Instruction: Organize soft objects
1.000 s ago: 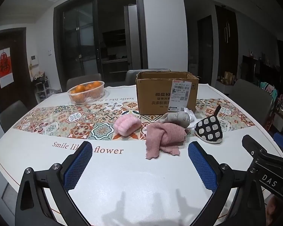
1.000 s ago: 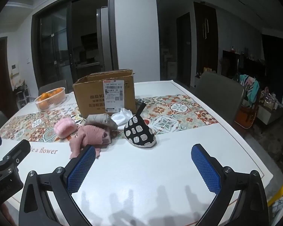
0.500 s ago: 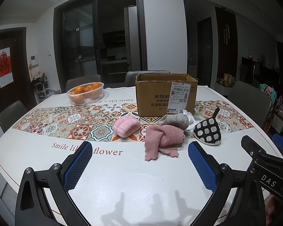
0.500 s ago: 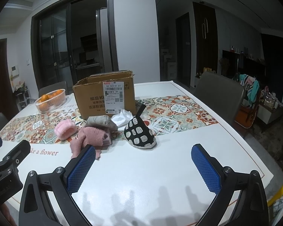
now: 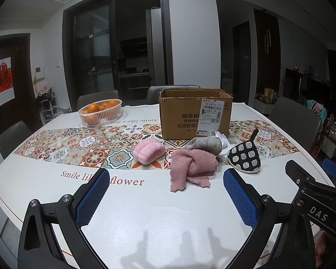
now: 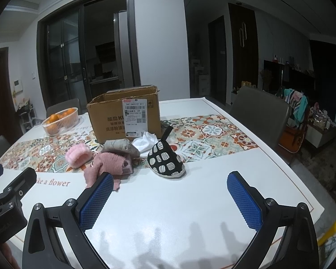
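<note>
Left wrist view: the left gripper (image 5: 164, 198) hangs low over the white tabletop (image 5: 145, 224), its blue-padded fingers (image 5: 93, 198) spread wide and holding nothing. In the right wrist view the right gripper (image 6: 170, 198) is the same: fingers wide, empty, above bare tabletop.

Over the last second little has changed. Both grippers have drifted very slightly, so the pile sits a touch differently in each view, but nothing on the tabletop has been touched or moved. I judge the sorting has not begun; this looks like the approach before a first pick.

Just beyond the fingers lies the cluster of soft things, five by my count: one dusty pink cloth (image 5: 191, 165), crumpled and nearest; one fluffy pink roll (image 5: 148, 153) to its left, lying apart; one grey bundle (image 5: 207, 143) behind the cloth and touching it; one white cloth (image 5: 221, 137) partly hidden behind that; and one black pouch with pale squares (image 5: 245, 158) on the right, its loop sticking up.

Right behind them stands one open cardboard box (image 5: 194, 114), the likely place for them. Farther left sits one basket of oranges (image 5: 100, 112).
</note>
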Available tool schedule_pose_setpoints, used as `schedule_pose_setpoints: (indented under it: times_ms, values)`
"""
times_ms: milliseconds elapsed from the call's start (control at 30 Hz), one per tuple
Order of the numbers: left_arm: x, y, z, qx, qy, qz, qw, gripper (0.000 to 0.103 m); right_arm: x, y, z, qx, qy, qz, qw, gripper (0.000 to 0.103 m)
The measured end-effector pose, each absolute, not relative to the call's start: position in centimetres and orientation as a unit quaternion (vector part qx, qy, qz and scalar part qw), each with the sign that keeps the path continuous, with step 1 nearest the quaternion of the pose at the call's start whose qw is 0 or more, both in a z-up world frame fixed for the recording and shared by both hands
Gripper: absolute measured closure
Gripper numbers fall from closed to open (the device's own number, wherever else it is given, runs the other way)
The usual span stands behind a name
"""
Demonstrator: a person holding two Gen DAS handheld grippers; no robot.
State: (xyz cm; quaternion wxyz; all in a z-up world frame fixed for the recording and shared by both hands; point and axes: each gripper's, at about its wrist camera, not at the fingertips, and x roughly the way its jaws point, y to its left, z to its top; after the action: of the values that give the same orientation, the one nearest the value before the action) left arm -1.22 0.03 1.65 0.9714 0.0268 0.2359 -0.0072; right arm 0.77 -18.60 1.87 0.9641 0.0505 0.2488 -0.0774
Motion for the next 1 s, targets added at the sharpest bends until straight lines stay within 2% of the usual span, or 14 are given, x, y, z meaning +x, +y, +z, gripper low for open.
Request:
schedule_pose_setpoints:
  times_ms: [1000]
  values:
    - [-1.37, -0.1, 1.64, 0.026, 0.24, -0.01, 0.97, 0.0, 0.58, -18.76, 2.16, 0.052, 0.248, -0.079, 0.964, 0.0]
